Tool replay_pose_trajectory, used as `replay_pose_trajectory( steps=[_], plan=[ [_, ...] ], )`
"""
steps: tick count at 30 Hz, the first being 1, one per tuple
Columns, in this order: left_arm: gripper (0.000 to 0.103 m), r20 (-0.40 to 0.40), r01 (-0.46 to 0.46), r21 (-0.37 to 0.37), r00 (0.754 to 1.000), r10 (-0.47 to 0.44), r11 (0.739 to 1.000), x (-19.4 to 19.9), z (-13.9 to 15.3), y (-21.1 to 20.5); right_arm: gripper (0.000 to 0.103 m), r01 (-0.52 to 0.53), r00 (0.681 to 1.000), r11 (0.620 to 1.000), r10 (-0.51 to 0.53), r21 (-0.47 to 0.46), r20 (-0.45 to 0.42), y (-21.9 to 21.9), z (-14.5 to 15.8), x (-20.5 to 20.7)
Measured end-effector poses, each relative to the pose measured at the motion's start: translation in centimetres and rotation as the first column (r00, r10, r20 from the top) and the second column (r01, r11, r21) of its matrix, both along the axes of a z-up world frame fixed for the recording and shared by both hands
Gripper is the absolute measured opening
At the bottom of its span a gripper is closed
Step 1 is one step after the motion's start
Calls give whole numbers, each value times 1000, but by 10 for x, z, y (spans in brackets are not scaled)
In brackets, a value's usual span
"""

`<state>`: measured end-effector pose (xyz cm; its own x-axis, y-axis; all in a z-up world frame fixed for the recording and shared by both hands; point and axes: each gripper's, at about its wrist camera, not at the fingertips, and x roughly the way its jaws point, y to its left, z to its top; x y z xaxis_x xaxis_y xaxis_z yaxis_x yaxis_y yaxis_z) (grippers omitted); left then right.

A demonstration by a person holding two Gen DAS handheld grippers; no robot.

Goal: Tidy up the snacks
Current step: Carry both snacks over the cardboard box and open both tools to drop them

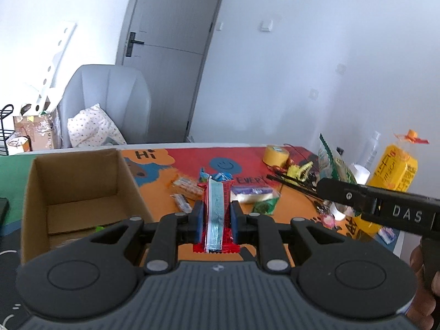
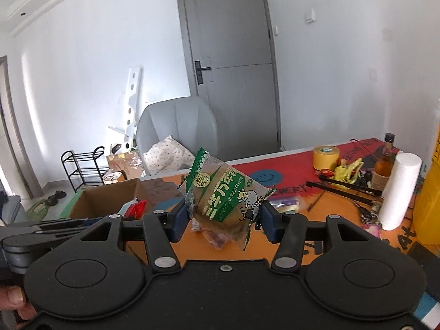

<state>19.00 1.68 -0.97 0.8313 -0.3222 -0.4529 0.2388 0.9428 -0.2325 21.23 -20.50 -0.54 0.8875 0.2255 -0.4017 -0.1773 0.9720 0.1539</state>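
Observation:
My left gripper (image 1: 216, 217) is shut on a red snack packet with a silver-blue seam (image 1: 215, 214), held on edge above the colourful table mat. The open cardboard box (image 1: 79, 189) stands to its left, nearly empty. My right gripper (image 2: 224, 220) is shut on a green and white bread packet (image 2: 225, 192), held up above the table; that packet also shows in the left wrist view (image 1: 334, 170). Several loose snacks (image 1: 187, 189) and a purple-yellow packet (image 1: 251, 194) lie on the mat ahead.
A yellow tape roll (image 1: 275, 155), black rods (image 1: 291, 183), a yellow bag (image 1: 393, 170), a bottle (image 2: 383, 165) and a paper towel roll (image 2: 398, 189) crowd the table's right side. A grey chair (image 1: 110, 104) stands behind the table.

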Motion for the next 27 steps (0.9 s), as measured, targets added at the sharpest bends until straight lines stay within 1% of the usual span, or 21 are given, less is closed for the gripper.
replay_pose_trajectory(
  steps=[9, 15, 19, 24, 27],
  plan=[
    [19, 15, -135, -22, 991, 136, 991, 5, 4, 46, 51, -70, 998, 997, 70, 18, 1, 28, -4, 14],
    [19, 2, -226, -16, 974, 226, 974, 10, 5, 73, 51, -139, 990, 989, 140, 48, -12, 49, -6, 29],
    [19, -15, -283, 8, 959, 283, 959, 16, 3, 86, 51, -187, 982, 979, 189, 78, -27, 60, -12, 42],
    [19, -49, -322, 19, 945, 322, 947, 23, -8, 98, 51, -236, 970, 967, 241, 95, -43, 76, -18, 56],
    [19, -71, -333, 8, 940, 333, 943, 31, -14, 103, 51, -259, 963, 961, 265, 99, -56, 86, -23, 63]
  ],
)
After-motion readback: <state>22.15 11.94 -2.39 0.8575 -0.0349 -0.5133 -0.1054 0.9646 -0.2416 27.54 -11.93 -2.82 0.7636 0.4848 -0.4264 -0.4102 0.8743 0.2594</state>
